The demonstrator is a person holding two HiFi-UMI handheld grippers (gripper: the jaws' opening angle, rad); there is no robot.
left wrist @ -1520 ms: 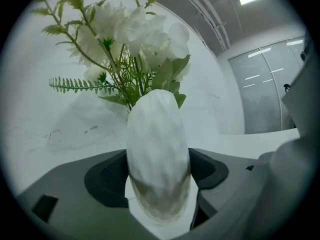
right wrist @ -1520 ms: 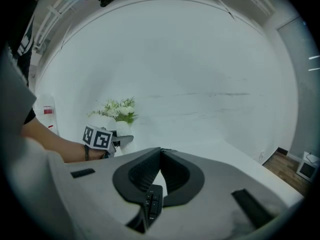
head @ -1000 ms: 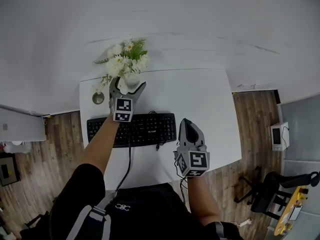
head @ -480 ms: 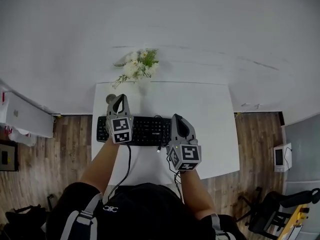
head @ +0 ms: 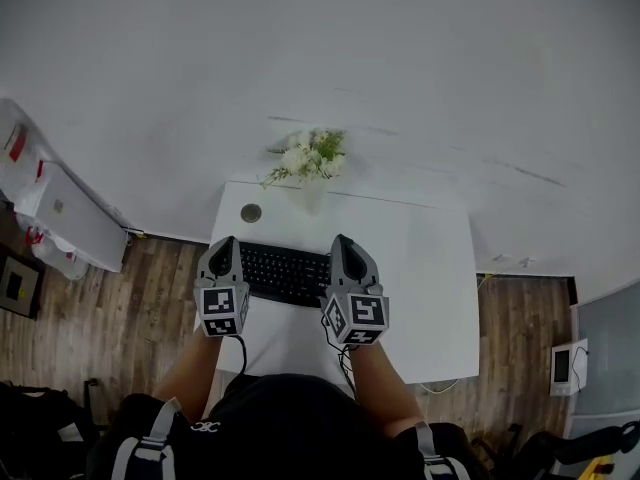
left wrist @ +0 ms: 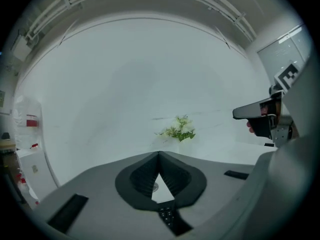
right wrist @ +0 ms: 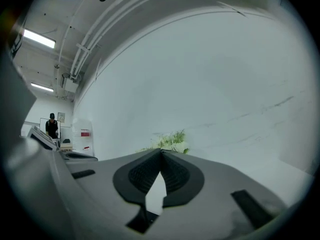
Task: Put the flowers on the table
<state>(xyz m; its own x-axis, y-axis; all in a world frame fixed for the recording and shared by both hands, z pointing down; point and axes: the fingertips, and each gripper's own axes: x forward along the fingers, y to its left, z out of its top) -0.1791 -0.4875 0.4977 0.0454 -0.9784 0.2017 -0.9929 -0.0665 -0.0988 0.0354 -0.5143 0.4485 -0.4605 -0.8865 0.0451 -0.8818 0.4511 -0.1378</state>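
Observation:
A bunch of white flowers with green leaves (head: pixel 310 156) stands upright in a pale vase (head: pixel 313 193) at the back edge of the white table (head: pixel 420 268), against the wall. It also shows far ahead as the flowers (left wrist: pixel 180 129) in the left gripper view and, in the right gripper view, as the flowers (right wrist: pixel 170 140). My left gripper (head: pixel 222 244) is shut and empty near the keyboard's left end, well short of the vase. My right gripper (head: pixel 340 240) is shut and empty too, at the keyboard's right end. Both pairs of jaws meet with nothing between them.
A black keyboard (head: pixel 285 273) lies across the table between the grippers, its cable running off the near edge. A small round object (head: pixel 251 212) sits left of the vase. White boxes (head: pixel 70 218) stand on the wooden floor to the left. A person (right wrist: pixel 51 125) stands far off.
My left gripper has let go of the flowers, drawn back toward me and shut. The right gripper has moved up beside the keyboard. The flowers stay standing at the table's back.

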